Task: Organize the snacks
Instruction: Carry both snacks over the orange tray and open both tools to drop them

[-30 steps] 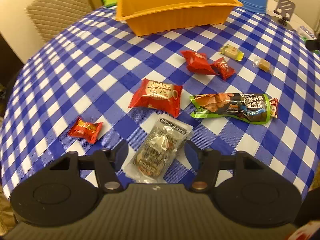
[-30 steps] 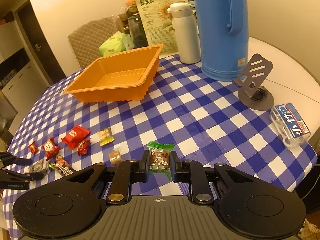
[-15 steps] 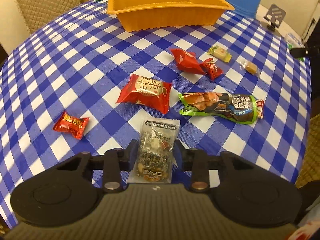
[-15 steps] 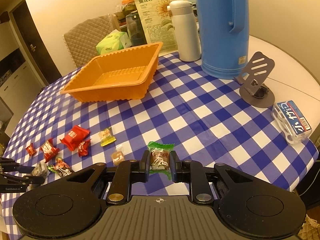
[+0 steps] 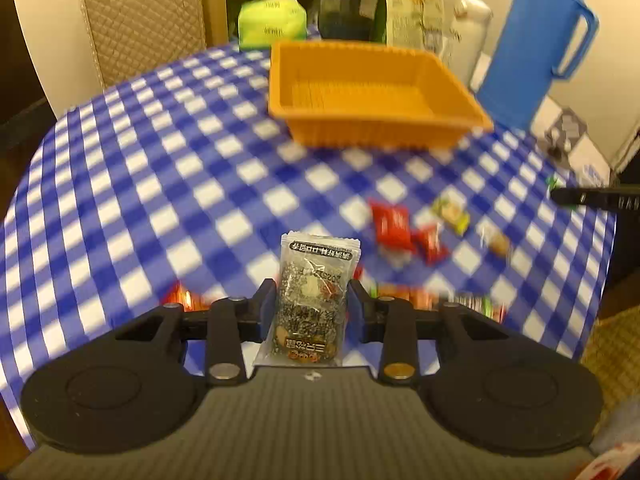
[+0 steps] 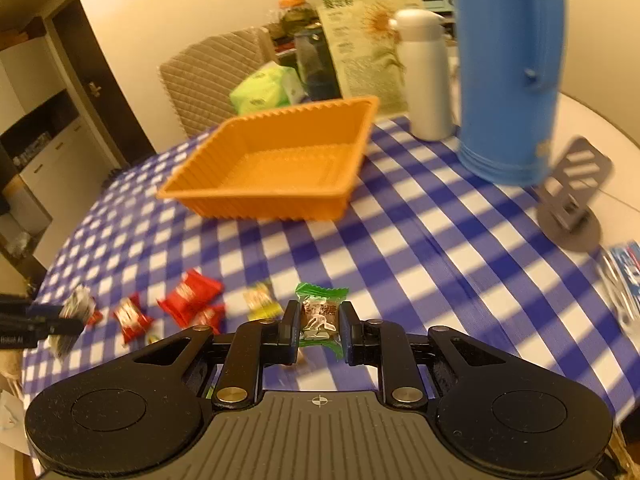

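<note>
My left gripper (image 5: pixel 312 300) is shut on a clear packet of dark nut snack (image 5: pixel 314 292) and holds it above the checked cloth. My right gripper (image 6: pixel 319 320) is shut on a green-wrapped candy (image 6: pixel 320 316), also lifted. The empty orange tray (image 5: pixel 368 92) stands at the far side of the table; it also shows in the right wrist view (image 6: pixel 276 164). Red snack packets (image 5: pixel 390 222), a yellow candy (image 5: pixel 452 210) and a small brown candy (image 5: pixel 496 242) lie on the cloth between the grippers and the tray. The left gripper (image 6: pixel 60 316) shows at the right view's left edge.
A tall blue jug (image 6: pixel 508 72) and a white flask (image 6: pixel 426 76) stand right of the tray, with a grey phone stand (image 6: pixel 572 200) and a blue-white box (image 6: pixel 624 276) further right. A green tissue pack (image 5: pixel 272 20), a dark jar and a chair (image 5: pixel 144 20) are behind the tray.
My left gripper has closed on the nut snack packet and lifted it off the cloth towards the tray. My right gripper has raised its green candy and moved forward.
</note>
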The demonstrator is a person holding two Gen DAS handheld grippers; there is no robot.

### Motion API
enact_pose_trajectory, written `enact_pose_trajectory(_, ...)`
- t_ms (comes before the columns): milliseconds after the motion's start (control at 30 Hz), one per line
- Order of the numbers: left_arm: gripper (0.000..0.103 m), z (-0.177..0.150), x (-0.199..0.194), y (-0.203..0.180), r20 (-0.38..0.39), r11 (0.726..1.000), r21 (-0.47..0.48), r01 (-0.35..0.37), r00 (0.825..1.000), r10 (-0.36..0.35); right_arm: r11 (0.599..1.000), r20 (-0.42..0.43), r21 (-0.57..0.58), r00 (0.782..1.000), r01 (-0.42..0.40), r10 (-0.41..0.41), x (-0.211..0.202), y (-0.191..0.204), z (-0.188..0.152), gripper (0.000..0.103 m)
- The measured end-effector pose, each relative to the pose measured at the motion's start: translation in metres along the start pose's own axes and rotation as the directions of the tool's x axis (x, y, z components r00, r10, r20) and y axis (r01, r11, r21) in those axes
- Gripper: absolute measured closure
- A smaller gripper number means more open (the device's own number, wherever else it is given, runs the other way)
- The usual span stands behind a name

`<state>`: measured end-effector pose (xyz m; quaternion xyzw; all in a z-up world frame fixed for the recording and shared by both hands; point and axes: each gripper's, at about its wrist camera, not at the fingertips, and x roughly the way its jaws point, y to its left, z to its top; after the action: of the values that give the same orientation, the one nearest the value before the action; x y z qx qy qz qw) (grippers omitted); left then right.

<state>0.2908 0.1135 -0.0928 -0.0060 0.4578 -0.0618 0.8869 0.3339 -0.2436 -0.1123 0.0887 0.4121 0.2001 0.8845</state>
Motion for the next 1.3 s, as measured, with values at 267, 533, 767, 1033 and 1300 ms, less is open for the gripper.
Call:
enact_pose_trajectory(267, 0.069, 0.086, 0.024, -0.005, 0.052, 0.999, -0.031, -0.023, 0.998, 0.025, 0.998, 0.042, -0.023, 0.998, -0.050, 0.051, 0.029, 0.016, 0.053, 0.083)
enact_pose_trajectory(533, 0.069, 0.167, 0.068, -0.020, 0.073, 0.999, -0.048, -0.010, 0.997, 0.013, 0.998, 0.061, -0.010, 0.996, -0.062, 0.062, 0.072, 0.023, 0.107, 0.083)
enact_pose_trajectory(767, 0.068, 0.204, 0.115, -0.040, 0.036, 1.000, -0.024, -0.005, 0.999, 0.006, 1.000, 0.043, -0.002, 0.999, -0.009, 0.009, 0.106, 0.022, 0.128, 0.083)
enact_pose_trajectory(1033, 0.068, 0.213, 0.160, -0.051, -0.027, 0.999, -0.050, -0.004, 1.000, 0.002, 0.999, 0.023, 0.028, 0.999, 0.036, -0.037, 0.127, 0.013, 0.136, 0.083)
enact_pose_trajectory(1300, 0.069, 0.211, 0.189, -0.059, -0.081, 0.998, -0.056, 0.014, 0.997, -0.019, 0.997, 0.008, 0.056, 0.998, 0.055, -0.056, 0.132, 0.004, 0.135, 0.083)
